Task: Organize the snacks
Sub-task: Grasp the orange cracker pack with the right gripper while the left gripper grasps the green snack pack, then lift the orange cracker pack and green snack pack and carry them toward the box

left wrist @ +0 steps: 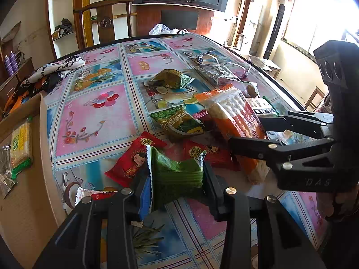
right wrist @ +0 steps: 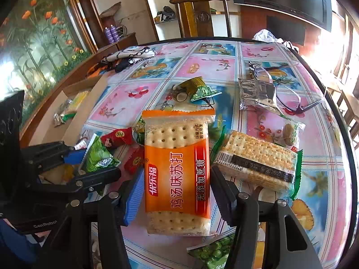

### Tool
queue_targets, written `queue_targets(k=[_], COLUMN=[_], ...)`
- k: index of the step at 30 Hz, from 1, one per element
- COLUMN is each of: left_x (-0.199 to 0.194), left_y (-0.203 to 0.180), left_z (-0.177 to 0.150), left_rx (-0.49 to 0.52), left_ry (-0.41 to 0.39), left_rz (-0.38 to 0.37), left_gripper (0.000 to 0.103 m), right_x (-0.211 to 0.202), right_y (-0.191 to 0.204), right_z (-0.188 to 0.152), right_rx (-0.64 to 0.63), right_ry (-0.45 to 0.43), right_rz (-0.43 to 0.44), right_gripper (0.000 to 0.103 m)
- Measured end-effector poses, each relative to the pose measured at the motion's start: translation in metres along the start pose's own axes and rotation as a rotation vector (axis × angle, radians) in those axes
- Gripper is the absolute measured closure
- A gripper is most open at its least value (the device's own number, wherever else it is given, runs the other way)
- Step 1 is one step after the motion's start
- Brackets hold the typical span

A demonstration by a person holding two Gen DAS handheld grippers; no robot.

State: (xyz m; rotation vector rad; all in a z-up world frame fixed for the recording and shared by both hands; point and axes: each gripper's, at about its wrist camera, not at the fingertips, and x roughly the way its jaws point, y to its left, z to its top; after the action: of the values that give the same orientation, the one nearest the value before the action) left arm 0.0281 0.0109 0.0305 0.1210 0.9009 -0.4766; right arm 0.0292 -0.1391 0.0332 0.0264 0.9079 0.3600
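Note:
My left gripper [left wrist: 177, 190] is shut on a green snack packet [left wrist: 177, 176], held just above the tablecloth; in the right wrist view the same gripper [right wrist: 101, 162] and green snack packet [right wrist: 98, 157] show at the left. My right gripper [right wrist: 177, 192] is shut on an orange cracker pack [right wrist: 177, 157], its pads against the pack's long sides. From the left wrist view, the right gripper [left wrist: 245, 131] holds that orange cracker pack [left wrist: 228, 109] tilted over the snack pile. An open cardboard box [left wrist: 42, 134] stands at the left with a yellow cracker pack [left wrist: 20, 148] inside.
Loose snacks lie around: red packets [left wrist: 132, 161], a green pea bag [left wrist: 179, 123], a green-edged cracker pack [right wrist: 258, 163], a green wrapper [right wrist: 197, 89], silver packets [right wrist: 258, 94]. Glasses [right wrist: 289, 98] lie at the right. A patterned cloth [left wrist: 60, 67] and a chair [left wrist: 105, 18] are at the far side.

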Motion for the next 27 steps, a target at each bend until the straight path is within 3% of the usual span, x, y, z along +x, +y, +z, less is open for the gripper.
queue_targets(k=[12, 27], left_x=[-0.002, -0.021], left_y=[-0.002, 0.002], left_z=[0.002, 0.006], left_rx=[-0.002, -0.015], left_ry=[-0.010, -0.068], left_rz=[-0.006, -0.033], left_gripper=[0.063, 0.063], right_x=[-0.004, -0.016], right_y=[-0.003, -0.021], right_z=[0.001, 0.006], right_rx=[0.020, 0.173], right_ry=[-0.034, -0.105], right_rz=[-0.001, 0.059], right_gripper=[0.044, 0.044])
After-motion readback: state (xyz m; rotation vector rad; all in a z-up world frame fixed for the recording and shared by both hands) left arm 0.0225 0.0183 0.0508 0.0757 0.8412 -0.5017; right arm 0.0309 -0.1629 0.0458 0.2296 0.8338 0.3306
